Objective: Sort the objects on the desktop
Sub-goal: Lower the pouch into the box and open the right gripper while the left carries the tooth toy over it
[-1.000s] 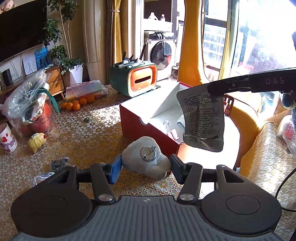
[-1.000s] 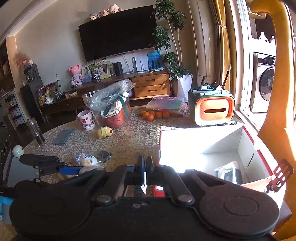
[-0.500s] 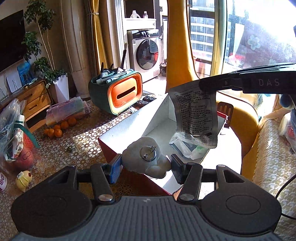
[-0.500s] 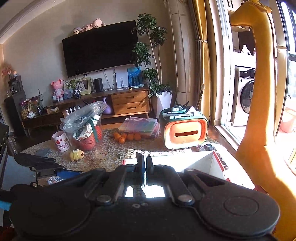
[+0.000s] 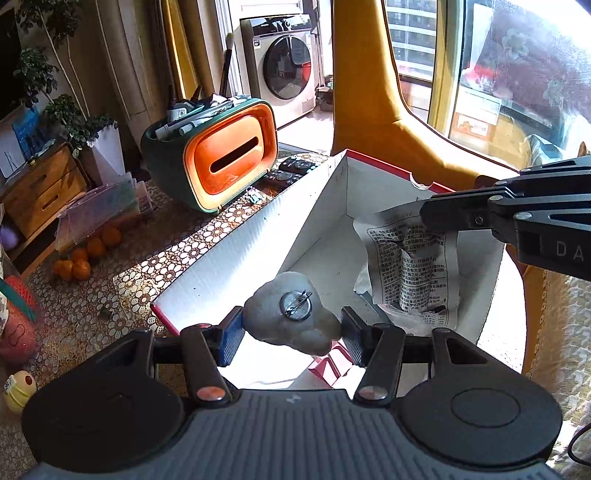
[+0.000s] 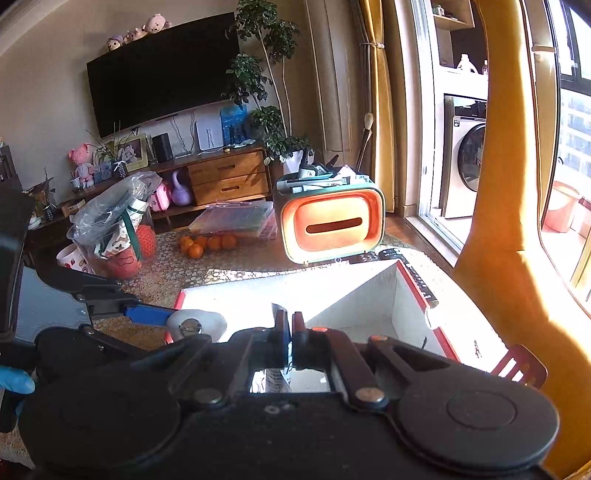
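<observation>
We hold both grippers angled downward — the left gripper [image 5: 291,328] clamped on a grey lump [image 5: 290,314], the right gripper [image 6: 288,330] pinching a packet [image 5: 412,266].

This is a living room in a home. A large black flat television [image 6: 162,70] hangs on the wall above a low wooden cabinet with drawers [image 6: 225,177]. Soft toys [image 6: 138,31] sit on top of it. A white front-loading washing machine [image 5: 280,66] stands beyond mustard-yellow curtains [image 6: 376,92].

Patterned table [image 5: 92,295]: box [image 5: 236,258], oranges [image 5: 85,254]
</observation>
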`<state>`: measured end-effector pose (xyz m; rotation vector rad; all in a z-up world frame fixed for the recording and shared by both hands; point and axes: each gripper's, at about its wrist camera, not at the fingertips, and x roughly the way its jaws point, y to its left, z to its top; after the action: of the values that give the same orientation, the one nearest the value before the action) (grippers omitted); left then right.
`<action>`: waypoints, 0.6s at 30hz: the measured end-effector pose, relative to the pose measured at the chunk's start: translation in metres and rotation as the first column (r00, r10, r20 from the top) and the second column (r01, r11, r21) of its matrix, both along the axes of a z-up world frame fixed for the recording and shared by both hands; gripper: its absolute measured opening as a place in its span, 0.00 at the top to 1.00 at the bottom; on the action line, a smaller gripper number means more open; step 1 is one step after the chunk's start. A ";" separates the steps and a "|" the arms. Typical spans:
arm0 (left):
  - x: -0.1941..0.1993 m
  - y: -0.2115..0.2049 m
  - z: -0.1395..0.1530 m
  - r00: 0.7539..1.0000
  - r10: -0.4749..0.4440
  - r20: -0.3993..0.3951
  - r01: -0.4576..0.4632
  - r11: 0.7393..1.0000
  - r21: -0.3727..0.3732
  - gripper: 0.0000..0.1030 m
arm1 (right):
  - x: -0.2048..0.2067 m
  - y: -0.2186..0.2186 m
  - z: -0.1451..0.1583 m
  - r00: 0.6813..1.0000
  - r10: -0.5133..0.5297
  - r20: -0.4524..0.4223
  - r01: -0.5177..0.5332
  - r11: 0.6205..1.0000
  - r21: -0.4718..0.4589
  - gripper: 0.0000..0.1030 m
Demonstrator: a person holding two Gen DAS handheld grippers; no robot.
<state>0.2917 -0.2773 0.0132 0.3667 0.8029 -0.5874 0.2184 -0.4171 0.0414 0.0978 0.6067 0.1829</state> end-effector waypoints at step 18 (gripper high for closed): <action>0.049 -0.025 -0.047 0.986 0.036 -0.162 -0.023 0.997 0.078 0.46 | 0.018 -0.014 -0.059 0.993 -0.019 -0.118 0.026 0.998 0.061 0.99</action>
<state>0.3408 -0.3024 -0.0339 0.3787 0.9880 -0.5652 0.2360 -0.4307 -0.0178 0.1766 0.7167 0.1749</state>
